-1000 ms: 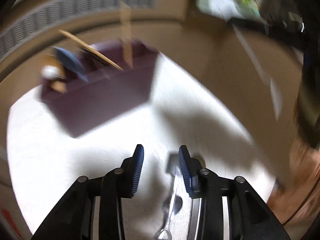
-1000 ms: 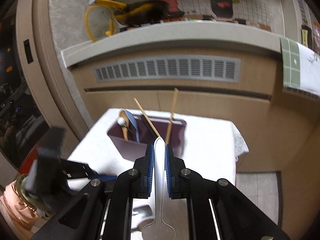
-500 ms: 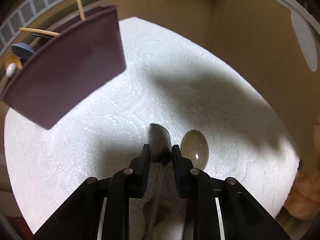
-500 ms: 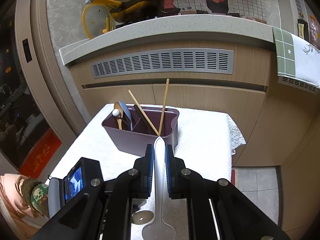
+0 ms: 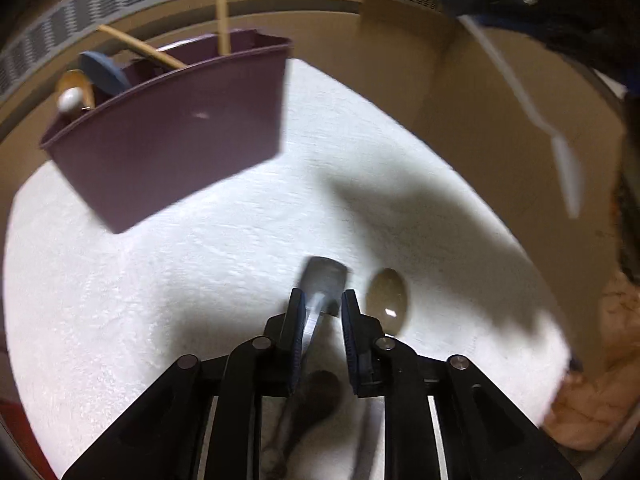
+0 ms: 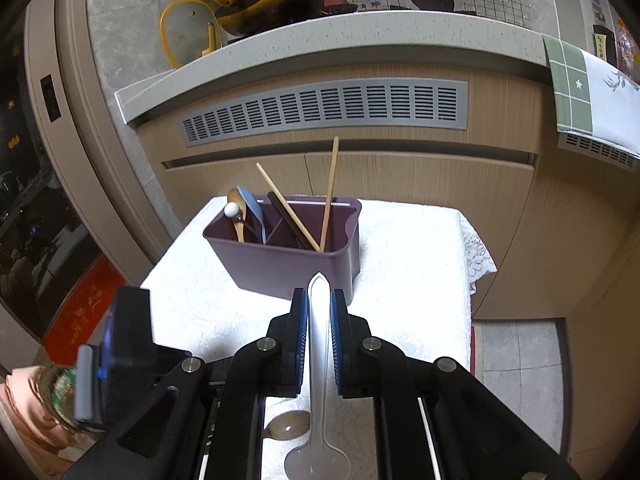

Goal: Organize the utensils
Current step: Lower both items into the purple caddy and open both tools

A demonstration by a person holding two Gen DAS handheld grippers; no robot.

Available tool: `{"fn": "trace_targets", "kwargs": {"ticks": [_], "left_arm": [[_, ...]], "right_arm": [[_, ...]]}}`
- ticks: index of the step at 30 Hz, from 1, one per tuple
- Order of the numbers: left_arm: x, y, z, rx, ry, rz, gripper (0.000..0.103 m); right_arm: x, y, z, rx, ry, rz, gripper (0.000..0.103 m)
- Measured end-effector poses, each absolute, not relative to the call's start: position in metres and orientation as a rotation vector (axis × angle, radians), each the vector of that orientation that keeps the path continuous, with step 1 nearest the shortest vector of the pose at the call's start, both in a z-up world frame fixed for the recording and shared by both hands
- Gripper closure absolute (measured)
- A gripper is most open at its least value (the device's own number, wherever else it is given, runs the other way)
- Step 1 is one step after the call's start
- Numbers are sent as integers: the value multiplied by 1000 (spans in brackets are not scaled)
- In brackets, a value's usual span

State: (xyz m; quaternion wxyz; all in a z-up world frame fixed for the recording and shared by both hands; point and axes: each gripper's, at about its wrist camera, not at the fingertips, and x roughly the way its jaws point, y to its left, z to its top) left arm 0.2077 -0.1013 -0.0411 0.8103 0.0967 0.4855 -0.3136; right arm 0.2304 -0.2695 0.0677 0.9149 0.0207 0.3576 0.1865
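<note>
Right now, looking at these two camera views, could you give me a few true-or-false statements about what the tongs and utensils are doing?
1. The right tongs grip a white plastic spoon. True.
2. The purple caddy is empty. False: it holds chopsticks and spoons.
3. A dark-handled utensil sits between the left tongs. True.
4. The caddy stands on bare wood. False: it stands on a white cloth.
5. A clear spoon bowl lies inside the caddy. False: it lies on the cloth.

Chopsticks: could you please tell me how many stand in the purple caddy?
3: two light wooden ones, one leaning left, one nearly upright, and a dark one, all in the caddy's right compartment. Others may be hidden inside.
</note>
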Motion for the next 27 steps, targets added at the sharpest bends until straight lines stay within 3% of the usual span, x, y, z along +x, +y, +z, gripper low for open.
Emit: {"fn": "trace_targets", "kwargs": {"ticks": [2, 3, 9, 10, 11, 14, 21, 27], "left_arm": [[208, -105, -39, 241, 1025, -654, 58], [208, -108, -41, 264, 1026, -639, 56], [218, -125, -63, 361, 1076, -599, 57], [218, -125, -62, 360, 1073, -598, 59], [217, -125, -60, 343, 1068, -600, 69], [213, -115, -52, 268, 1032, -585, 69], [199, -70, -13, 11, 887, -543, 69], [207, -44, 59, -77, 661, -510, 71]], "right_arm": [[230, -271, 64, 51, 744, 385, 93], [230, -272, 63, 55, 748, 385, 93], [229, -274, 55, 51, 766, 389, 93], [229, -274, 55, 53, 767, 390, 93], [229, -274, 55, 55, 764, 391, 93], [229, -276, 57, 72, 752, 393, 93], [234, -269, 55, 80, 733, 395, 93], [243, -262, 86, 120, 635, 416, 93]]}}
